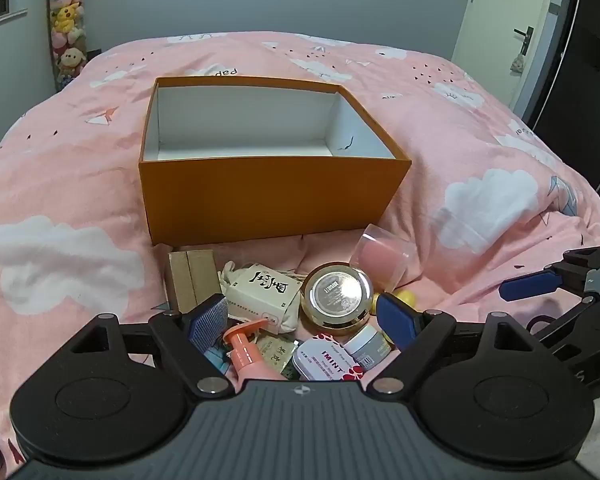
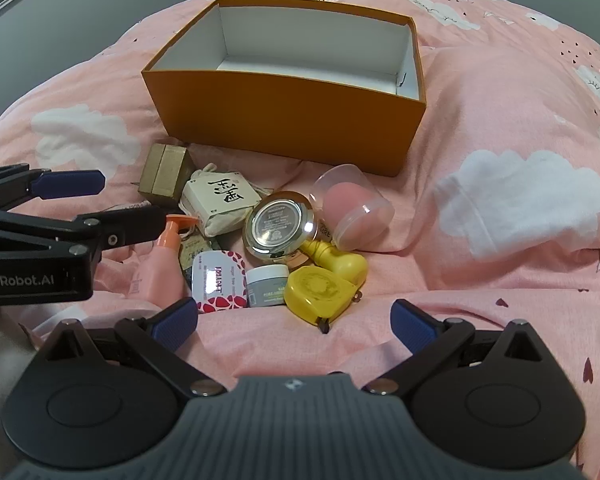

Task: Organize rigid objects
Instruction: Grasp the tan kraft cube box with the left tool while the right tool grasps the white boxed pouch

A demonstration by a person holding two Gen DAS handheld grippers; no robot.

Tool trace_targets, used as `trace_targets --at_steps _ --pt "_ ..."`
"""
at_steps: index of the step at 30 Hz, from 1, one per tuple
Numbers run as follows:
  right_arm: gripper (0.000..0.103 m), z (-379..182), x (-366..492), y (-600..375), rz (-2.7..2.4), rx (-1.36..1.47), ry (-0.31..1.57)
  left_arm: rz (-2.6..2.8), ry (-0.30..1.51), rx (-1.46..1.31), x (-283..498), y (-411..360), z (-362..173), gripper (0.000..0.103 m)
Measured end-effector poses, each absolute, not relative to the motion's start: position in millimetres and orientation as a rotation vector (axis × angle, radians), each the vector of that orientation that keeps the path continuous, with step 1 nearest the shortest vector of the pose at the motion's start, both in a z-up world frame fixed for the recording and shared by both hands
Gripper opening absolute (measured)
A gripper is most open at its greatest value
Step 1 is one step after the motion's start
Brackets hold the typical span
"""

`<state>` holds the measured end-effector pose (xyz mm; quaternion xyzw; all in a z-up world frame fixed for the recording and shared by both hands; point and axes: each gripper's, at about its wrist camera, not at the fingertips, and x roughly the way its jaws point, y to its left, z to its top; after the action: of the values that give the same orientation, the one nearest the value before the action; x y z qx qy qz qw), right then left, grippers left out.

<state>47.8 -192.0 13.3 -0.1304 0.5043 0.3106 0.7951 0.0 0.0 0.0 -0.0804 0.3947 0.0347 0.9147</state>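
An open orange box (image 1: pixel 268 196) (image 2: pixel 292 108) with a bare white inside stands on the pink bed. In front of it lies a heap: a gold compact (image 1: pixel 337 294) (image 2: pixel 280 224), a white printed pouch (image 1: pixel 260 292) (image 2: pixel 220 200), a tan box (image 1: pixel 192 280) (image 2: pixel 166 172), a pink pump bottle (image 1: pixel 244 346) (image 2: pixel 164 260), an IMINT tin (image 1: pixel 326 362) (image 2: pixel 220 280), a small grey jar (image 1: pixel 368 344) (image 2: pixel 266 282), a clear capsule with a pink sponge (image 1: pixel 384 256) (image 2: pixel 352 212), and a yellow tape measure (image 2: pixel 316 292). My left gripper (image 1: pixel 304 320) hovers open over the heap. My right gripper (image 2: pixel 294 322) is open, just short of the heap.
The pink cloud-print duvet (image 1: pixel 480 160) (image 2: pixel 500 120) covers the bed. A column of plush toys (image 1: pixel 66 20) hangs at the back left wall. A door (image 1: pixel 504 20) stands at the right. The right gripper shows at the right edge (image 1: pixel 548 280); the left gripper shows at the left (image 2: pixel 60 216).
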Motion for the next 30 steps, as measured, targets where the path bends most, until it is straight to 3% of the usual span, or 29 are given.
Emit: trace_targets --at_steps 16,20,22,24,26,30 --pt "0.100 35 87 -176 0.715 -0.344 0.956 0.132 0.812 -0.172 12 37 2 0.095" --pt "0.084 34 100 -169 0.725 -0.324 0.909 0.187 0.815 -0.126 14 50 1 0.094" --pt "0.083 29 108 -164 0.706 -0.321 0.903 0.201 0.849 -0.125 16 56 -2 0.094" --pt "0.072 22 116 -158 0.717 -0.305 0.924 0.197 0.873 -0.131 19 59 -8 0.093" --pt "0.063 15 121 -152 0.733 -0.273 0.961 0.169 0.880 -0.132 21 61 -15 0.088" --pt "0.054 -4 126 -138 0.783 -0.241 1.036 0.150 0.892 -0.145 25 64 -24 0.083"
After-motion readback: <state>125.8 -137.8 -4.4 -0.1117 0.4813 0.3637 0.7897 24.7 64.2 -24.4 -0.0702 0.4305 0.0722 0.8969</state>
